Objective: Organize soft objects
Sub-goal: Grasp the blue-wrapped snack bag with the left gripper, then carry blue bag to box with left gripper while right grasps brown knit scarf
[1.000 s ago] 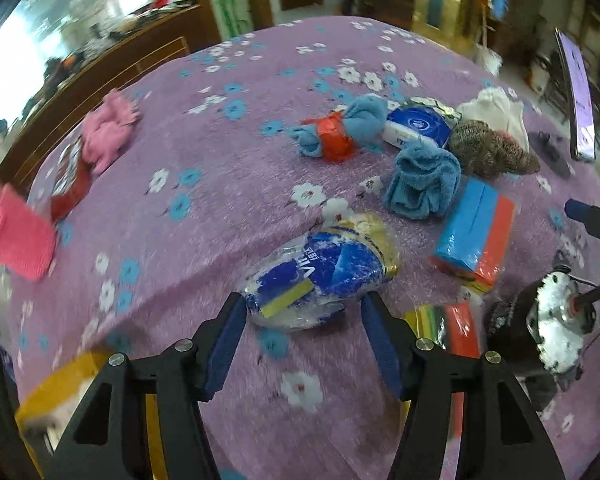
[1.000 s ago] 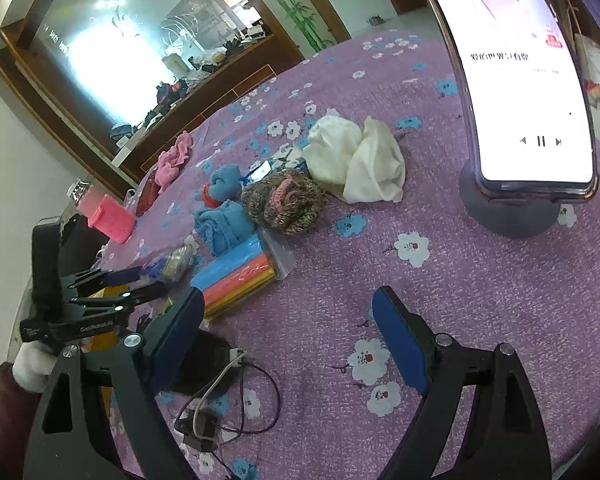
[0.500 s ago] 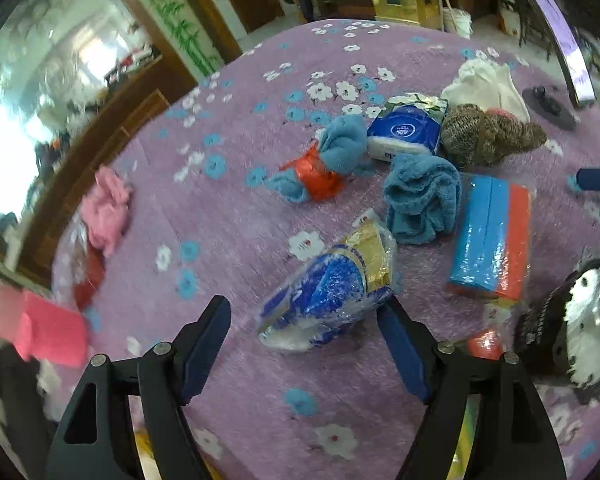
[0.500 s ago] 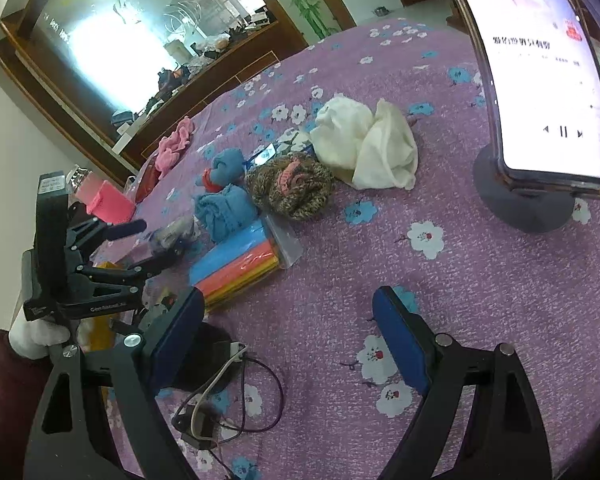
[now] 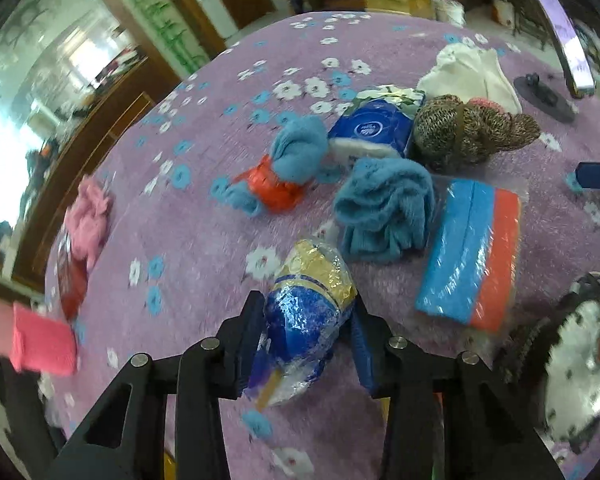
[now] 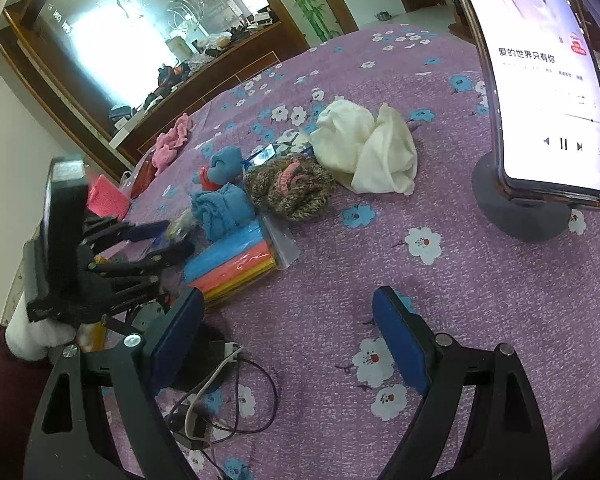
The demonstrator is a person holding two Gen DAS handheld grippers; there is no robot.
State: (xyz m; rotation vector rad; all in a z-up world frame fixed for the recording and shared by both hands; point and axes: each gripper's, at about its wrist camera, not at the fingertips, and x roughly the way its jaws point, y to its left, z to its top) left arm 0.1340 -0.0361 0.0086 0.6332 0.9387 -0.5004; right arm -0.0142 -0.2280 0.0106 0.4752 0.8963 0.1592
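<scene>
Gripping the crinkly blue-and-gold plastic packet (image 5: 306, 320) at lower centre, the left gripper (image 5: 306, 340) next calls for lifting; the right gripper (image 6: 288, 340) idles, jaws spread.

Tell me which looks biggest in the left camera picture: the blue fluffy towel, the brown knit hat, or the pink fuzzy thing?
1. Blue fluffy towel looks biggest.
2. Brown knit hat looks nearly as big; it lies farther back, so these two are unsure.
3. Pink fuzzy thing looks smallest, though it sits near the warped edge.
</scene>
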